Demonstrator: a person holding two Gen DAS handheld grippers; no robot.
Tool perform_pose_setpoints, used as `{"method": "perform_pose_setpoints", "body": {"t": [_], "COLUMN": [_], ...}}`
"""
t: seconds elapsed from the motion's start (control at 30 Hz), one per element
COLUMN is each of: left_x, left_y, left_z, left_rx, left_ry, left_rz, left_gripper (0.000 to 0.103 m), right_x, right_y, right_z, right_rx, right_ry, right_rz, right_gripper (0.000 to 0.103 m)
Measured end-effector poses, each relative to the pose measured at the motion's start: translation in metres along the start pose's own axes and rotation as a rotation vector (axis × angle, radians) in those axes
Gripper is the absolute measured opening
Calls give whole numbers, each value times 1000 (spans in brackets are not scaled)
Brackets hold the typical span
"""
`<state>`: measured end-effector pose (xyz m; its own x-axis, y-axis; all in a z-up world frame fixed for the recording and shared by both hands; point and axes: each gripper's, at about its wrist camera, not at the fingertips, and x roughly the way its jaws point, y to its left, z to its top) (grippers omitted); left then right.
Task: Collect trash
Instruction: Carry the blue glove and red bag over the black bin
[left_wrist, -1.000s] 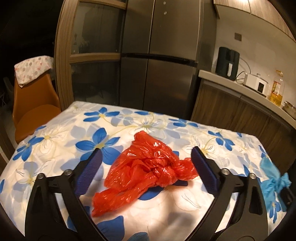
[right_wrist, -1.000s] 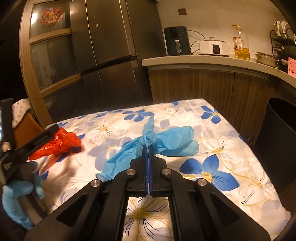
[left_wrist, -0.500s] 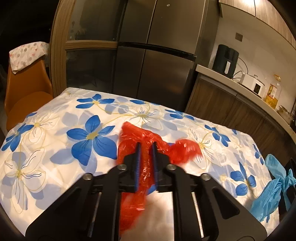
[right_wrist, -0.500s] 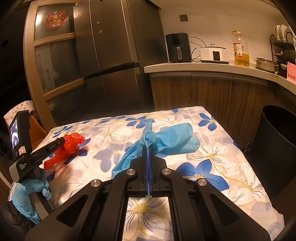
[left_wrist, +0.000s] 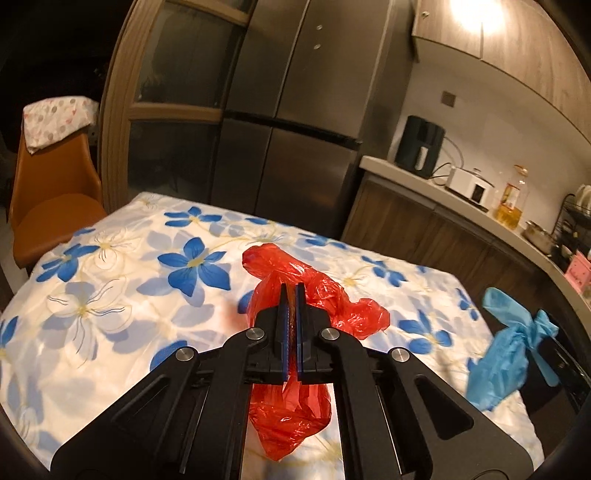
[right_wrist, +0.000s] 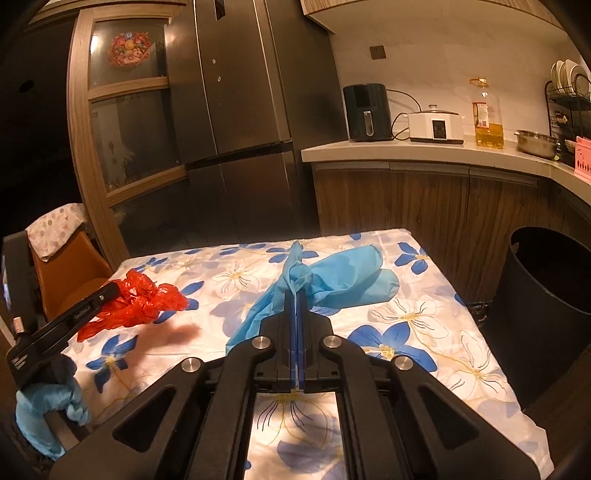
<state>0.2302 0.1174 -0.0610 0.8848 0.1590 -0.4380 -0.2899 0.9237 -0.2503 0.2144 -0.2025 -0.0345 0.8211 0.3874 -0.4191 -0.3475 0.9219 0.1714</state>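
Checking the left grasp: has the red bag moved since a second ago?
Yes. The red bag, pinched in the left gripper, has lifted off the floral tablecloth where it lay flat; its tail now hangs below the jaws.

- A crumpled red plastic bag (left_wrist: 295, 295) is pinched between the left tongs' closed tips, sagging below them.
- A knotted, wrinkled blue plastic bag (right_wrist: 332, 280) is clamped between the right tongs' tips.

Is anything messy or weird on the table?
Nothing is spilled or broken. The only litter is a crumpled red bag pinched in the left gripper and a blue glove pinched in the right gripper.
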Motion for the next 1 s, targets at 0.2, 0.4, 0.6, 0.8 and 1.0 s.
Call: {"method": "perform_pose_setpoints", "body": {"t": [0.2, 0.4, 0.6, 0.8, 1.0], "left_x": [-22, -32, -36, -38, -37], "left_y": [-36, -80, -129, -175, -220], "left_z": [-2, -6, -13, -19, -24], "left_rx": [36, 85, 145, 194, 236], "left_ry": [4, 2, 3, 4, 8], "left_rz": [-40, -96, -158, -220, -285], "left_gripper": [1, 1, 1, 1, 1], "right_x": [-27, -53, -69, -83, -97], "right_y": [-8, -31, -58, -89, -122], "right_z": [4, 8, 10, 14, 19], "right_rx": [1, 18, 37, 64, 89], "right_ry": [-36, -72, -96, -122, -145], "right_rz": [5, -27, -73, -123, -177], "right_gripper": [1, 1, 1, 1, 1]}}
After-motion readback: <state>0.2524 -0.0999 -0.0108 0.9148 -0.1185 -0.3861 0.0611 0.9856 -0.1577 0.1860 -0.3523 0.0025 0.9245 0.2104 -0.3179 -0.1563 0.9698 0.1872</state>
